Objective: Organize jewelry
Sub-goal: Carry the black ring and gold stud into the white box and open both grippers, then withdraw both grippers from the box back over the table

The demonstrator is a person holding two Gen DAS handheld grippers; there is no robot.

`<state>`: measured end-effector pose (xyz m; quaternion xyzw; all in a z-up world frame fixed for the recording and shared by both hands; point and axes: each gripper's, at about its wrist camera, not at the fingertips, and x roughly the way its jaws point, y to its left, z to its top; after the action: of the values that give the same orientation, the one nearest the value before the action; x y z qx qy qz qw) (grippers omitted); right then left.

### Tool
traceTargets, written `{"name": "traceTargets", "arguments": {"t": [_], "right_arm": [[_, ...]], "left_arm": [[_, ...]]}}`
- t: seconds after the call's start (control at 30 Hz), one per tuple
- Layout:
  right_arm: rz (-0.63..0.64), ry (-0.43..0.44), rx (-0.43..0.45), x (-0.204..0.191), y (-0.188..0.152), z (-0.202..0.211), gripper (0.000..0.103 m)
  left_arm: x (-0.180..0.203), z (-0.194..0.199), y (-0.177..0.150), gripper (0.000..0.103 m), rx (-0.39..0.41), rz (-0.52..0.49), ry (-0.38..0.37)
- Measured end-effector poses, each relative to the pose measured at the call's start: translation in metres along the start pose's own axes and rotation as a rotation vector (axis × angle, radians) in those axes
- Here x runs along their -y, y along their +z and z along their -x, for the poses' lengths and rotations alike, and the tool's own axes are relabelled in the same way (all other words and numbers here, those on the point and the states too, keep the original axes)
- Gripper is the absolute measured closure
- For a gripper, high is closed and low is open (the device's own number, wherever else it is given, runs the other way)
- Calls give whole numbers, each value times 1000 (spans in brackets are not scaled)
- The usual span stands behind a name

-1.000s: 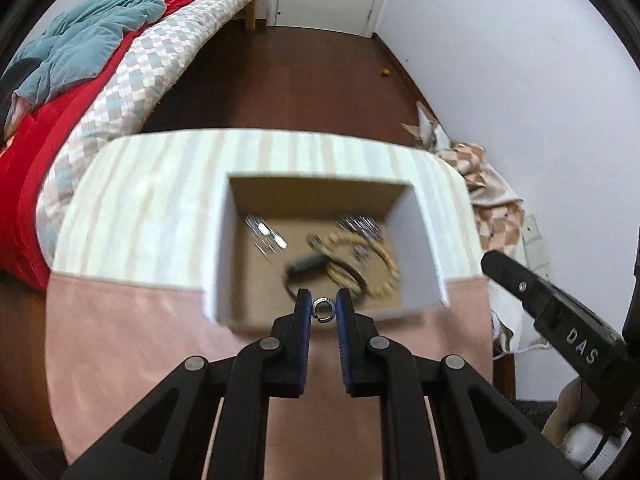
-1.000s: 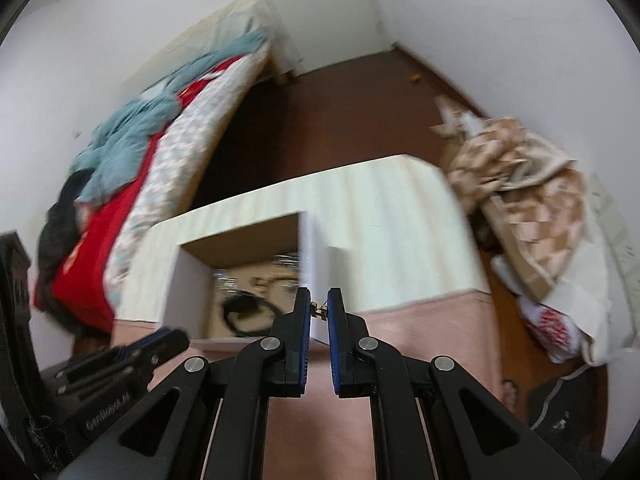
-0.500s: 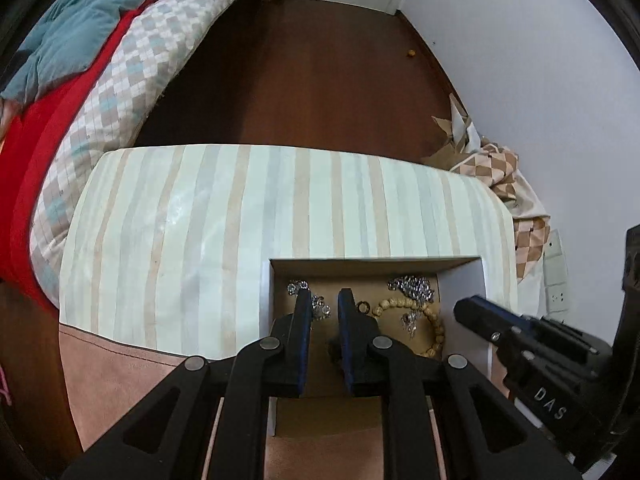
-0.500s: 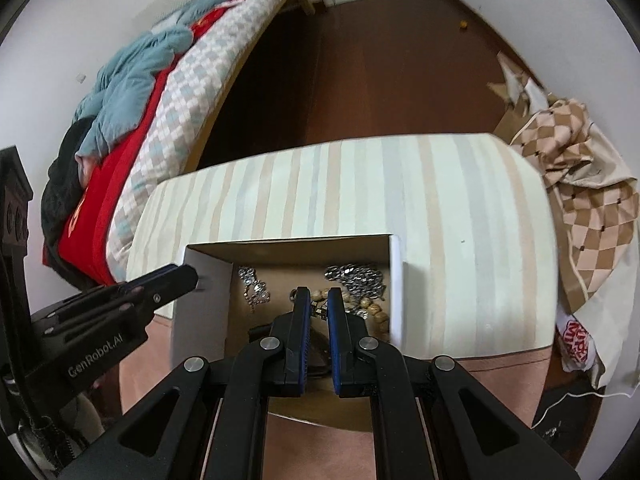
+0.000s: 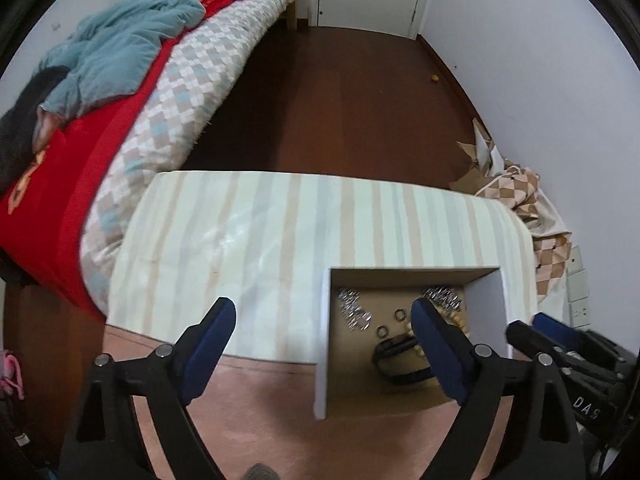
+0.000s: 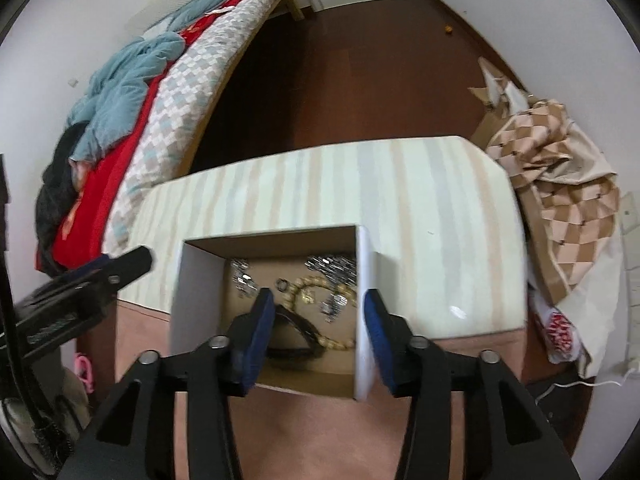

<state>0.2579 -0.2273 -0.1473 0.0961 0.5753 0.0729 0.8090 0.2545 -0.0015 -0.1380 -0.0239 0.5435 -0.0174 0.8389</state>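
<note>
A white box (image 5: 325, 344) with a brown floor stands on the striped table (image 5: 248, 240). In it lie silver earrings (image 5: 354, 312), two small rings (image 5: 398, 314), a beige bead bracelet (image 5: 454, 318), a black band (image 5: 396, 354) and a silver chain (image 5: 442, 294). My left gripper (image 5: 324, 312) hovers over the box's left wall; its jaws are opening wide with nothing held between them. My right gripper (image 6: 319, 304) hangs above the box (image 6: 366, 300), over the bead bracelet (image 6: 306, 286) and black band (image 6: 296, 338). Its jaws are opening too, and they are empty.
A bed (image 5: 132, 92) with red and checked covers runs along the left. Crumpled checked cloth and cardboard (image 6: 560, 184) are heaped at the table's right end. Dark wooden floor (image 5: 340, 100) lies beyond the table. Each gripper shows at the edge of the other's view.
Both grippers were shut on a small piece in front of the box, then moved over it. Now both stand open and empty, and the left has shifted to the left.
</note>
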Motion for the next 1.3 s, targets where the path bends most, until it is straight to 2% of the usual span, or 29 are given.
{"name": "traceTargets", "arguments": {"t": [0.07,0.2,0.33,0.47,0.63,0.87,1.3], "right_arm": [[4,-55,-2,2,-9,3,39],[29,-151,12,2,-26,10,8],[63,-229,29,-4,-42,22,2],[74,-259,63,-11,-55,42,2],[67,-267,116,-21,-72,76,2],[79,-267,211,-38,-102,140,2],[93,-275,404,-64,-149,264,1]], "left_arm": [[-1,2,-9,2,1,-3,24],[-1,7,-31,0,18,-4,69],[0,12,-50,0,9,6,71],[2,29,-63,0,26,6,78],[3,68,-77,0,92,-4,91],[4,135,-100,0,205,-8,82],[8,231,-131,0,331,4,53]]}}
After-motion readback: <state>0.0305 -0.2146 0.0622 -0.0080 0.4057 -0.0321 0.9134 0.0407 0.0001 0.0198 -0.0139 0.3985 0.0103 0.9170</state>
